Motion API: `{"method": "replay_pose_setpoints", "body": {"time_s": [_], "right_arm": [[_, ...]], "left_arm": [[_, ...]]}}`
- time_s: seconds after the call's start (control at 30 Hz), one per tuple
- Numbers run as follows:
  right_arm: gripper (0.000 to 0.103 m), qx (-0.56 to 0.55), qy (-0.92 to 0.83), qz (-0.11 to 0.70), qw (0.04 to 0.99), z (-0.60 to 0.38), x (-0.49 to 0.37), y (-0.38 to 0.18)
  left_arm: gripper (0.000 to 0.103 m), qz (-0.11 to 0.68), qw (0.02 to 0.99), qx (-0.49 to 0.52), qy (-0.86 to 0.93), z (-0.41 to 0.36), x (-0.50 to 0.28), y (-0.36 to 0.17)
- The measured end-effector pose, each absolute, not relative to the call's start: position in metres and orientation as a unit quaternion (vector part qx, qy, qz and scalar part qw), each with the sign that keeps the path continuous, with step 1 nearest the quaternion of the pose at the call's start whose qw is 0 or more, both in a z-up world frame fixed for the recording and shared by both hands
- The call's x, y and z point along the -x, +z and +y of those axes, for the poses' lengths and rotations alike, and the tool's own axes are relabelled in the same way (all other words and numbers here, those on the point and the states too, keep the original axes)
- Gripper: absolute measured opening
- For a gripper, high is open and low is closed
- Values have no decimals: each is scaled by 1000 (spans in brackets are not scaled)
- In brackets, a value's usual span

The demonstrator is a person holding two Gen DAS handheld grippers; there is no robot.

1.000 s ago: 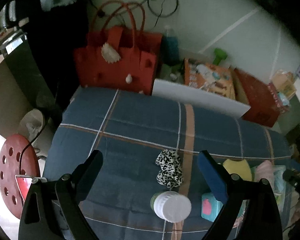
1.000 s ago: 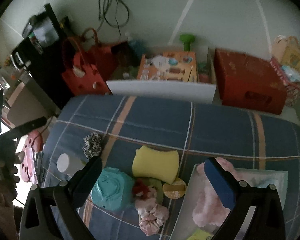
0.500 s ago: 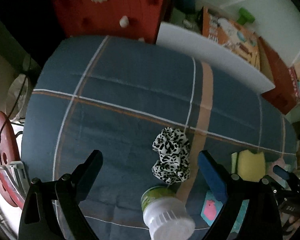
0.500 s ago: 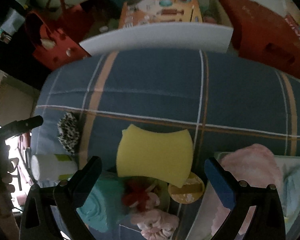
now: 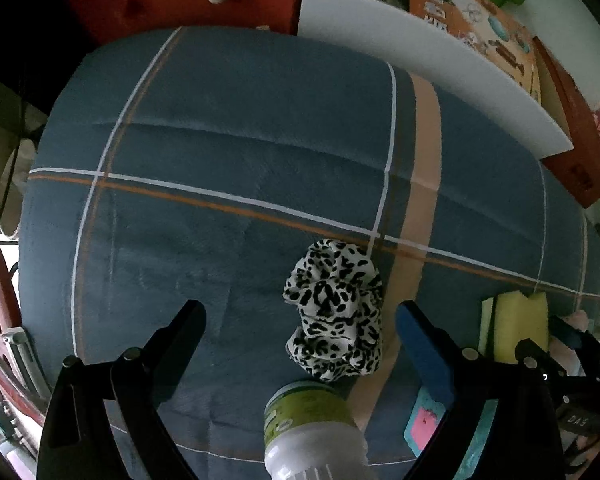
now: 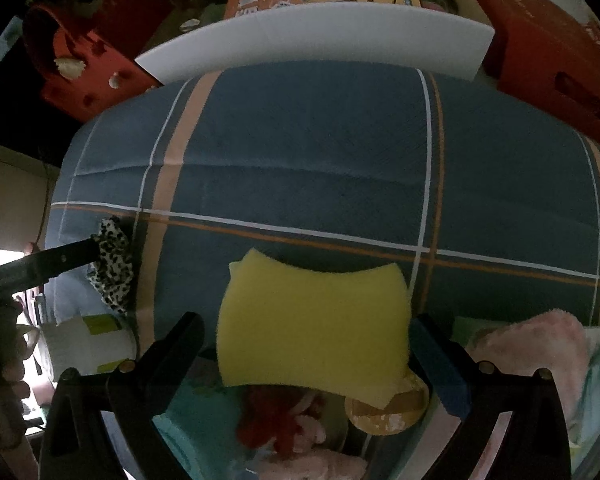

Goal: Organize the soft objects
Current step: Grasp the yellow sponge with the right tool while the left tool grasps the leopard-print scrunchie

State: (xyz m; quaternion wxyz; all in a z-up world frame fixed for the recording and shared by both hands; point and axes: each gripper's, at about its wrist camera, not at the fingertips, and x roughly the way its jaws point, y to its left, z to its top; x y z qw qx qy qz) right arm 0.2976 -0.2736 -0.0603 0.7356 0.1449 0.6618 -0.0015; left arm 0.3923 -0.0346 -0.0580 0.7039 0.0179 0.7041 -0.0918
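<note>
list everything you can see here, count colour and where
scrunchie: 1, leopard print, left side of cloth
sponge: 1, yellow, between right jaws
bottle: 1, white with green label, near edge below scrunchie
towel: 1, pink, right, in pale tray
plaid cloth: 1, blue, covers surface
foam board: 1, white, far edge
felt bag: 1, red, far left
red box: 1, far right
left gripper: black, jaws open around scrunchie
right gripper: black, jaws open around sponge

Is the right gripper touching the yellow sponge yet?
Cannot tell. In the right wrist view the yellow sponge sits between the open right gripper fingers; its edge overlaps the blue pad, but depth is unclear.
</note>
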Motion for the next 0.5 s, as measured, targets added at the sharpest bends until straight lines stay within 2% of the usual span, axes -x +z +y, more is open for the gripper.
{"method": "replay_pose_setpoints", "body": {"time_s": [0.2, 0.33, 0.47, 0.5], "right_arm": [[103, -141, -3, 675, 724, -269, -301, -75], [103, -130, -3, 679, 723, -266, -303, -79], [103, -119, -4, 680, 723, -264, -305, -80], [103, -117, -4, 679, 725, -263, -305, -80]], "left_arm": [[95, 713, 695, -27, -93, -43, -400, -68], [89, 720, 687, -25, -100, -42, -401, -71], [88, 719, 687, -27, -103, -41, -409, -72], [79, 720, 685, -28, -106, -40, -413, -73]]}}
